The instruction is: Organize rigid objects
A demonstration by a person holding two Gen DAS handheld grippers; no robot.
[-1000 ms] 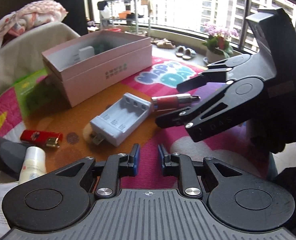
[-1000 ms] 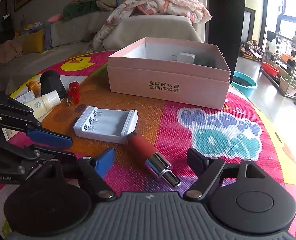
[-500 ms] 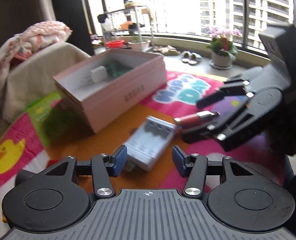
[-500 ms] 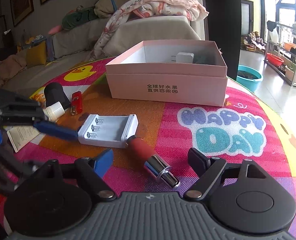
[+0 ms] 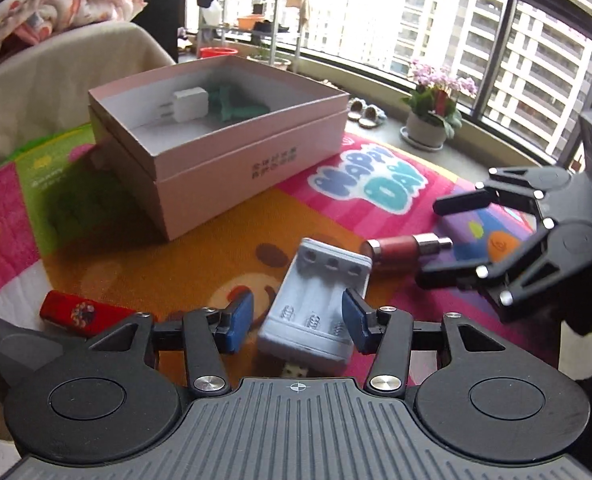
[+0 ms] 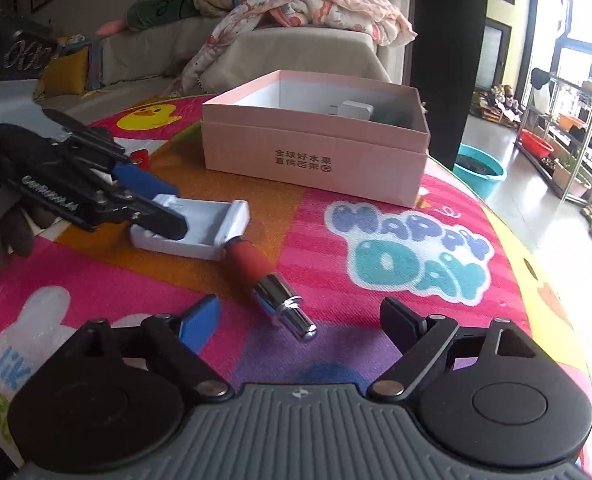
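A white battery charger (image 5: pixel 316 308) lies on the colourful mat; it also shows in the right wrist view (image 6: pixel 200 228). My left gripper (image 5: pixel 298 322) is open with its blue pads either side of the charger's near end; from the right wrist view it (image 6: pixel 156 204) reaches over the charger. A red and silver lipstick (image 5: pixel 404 250) lies beside the charger's far end. In the right wrist view the lipstick (image 6: pixel 270 284) lies just ahead of my open right gripper (image 6: pixel 300 324). The pink open box (image 5: pixel 224 136) stands behind, holding a white plug adapter (image 5: pixel 188 106) and a green object.
A red lighter (image 5: pixel 78 314) and a dark cylinder (image 5: pixel 0 340) lie at the left near edge. A sofa with blankets (image 6: pixel 296 20) stands behind the table. The mat's edge (image 6: pixel 552 320) drops off at the right. A flower pot (image 5: pixel 428 128) sits by the window.
My left gripper has opened from nearly shut and moved forward, so its pads now straddle the charger. My right gripper has stayed open just short of the lipstick.
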